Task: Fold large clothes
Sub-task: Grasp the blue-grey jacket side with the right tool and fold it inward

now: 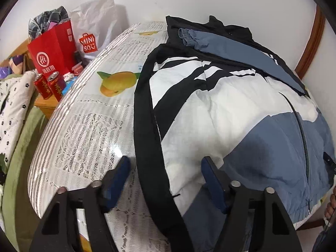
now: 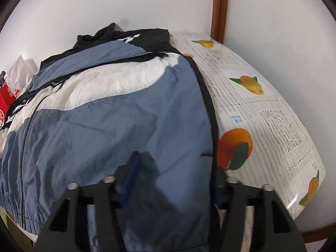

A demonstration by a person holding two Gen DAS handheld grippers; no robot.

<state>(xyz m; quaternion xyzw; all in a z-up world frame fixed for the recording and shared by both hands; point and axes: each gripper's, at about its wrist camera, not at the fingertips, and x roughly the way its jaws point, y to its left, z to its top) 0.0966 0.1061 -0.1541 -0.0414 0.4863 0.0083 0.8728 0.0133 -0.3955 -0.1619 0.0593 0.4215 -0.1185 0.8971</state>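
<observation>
Two blue-padded fingers of the left gripper [image 1: 166, 180] stand wide apart in the left wrist view, released and clasping nothing, straddling the black side band of the jacket [image 1: 220, 113] near its hem. The jacket, in blue, white and black, lies spread front-up across the table [image 1: 88, 130], which wears a lace-patterned cloth printed with fruit under a shiny clear cover. The jacket's zipper [image 1: 302, 134] runs down the front toward the hem, and a blue sleeve [image 1: 241, 52] is laid diagonally over the chest, its ribbed cuff resting near the black collar by the wall. Beyond the table's far left edge stand a red paper bag [image 1: 52, 46], a white MINISO bag [image 1: 92, 27] and two red cans [image 1: 50, 85] on a low wooden stand. In the right wrist view, the right gripper [image 2: 176, 180] is likewise spread open, gripping nothing: its left finger [image 2: 131, 178] rests over the blue lower panel of the jacket [image 2: 117, 121], casting a shadow on the fabric, while its right finger sits just at the black-trimmed side edge, where the garment meets the bare tablecloth [image 2: 262, 113]. A brown wooden door frame [image 2: 220, 8] rises behind the table's far corner.
</observation>
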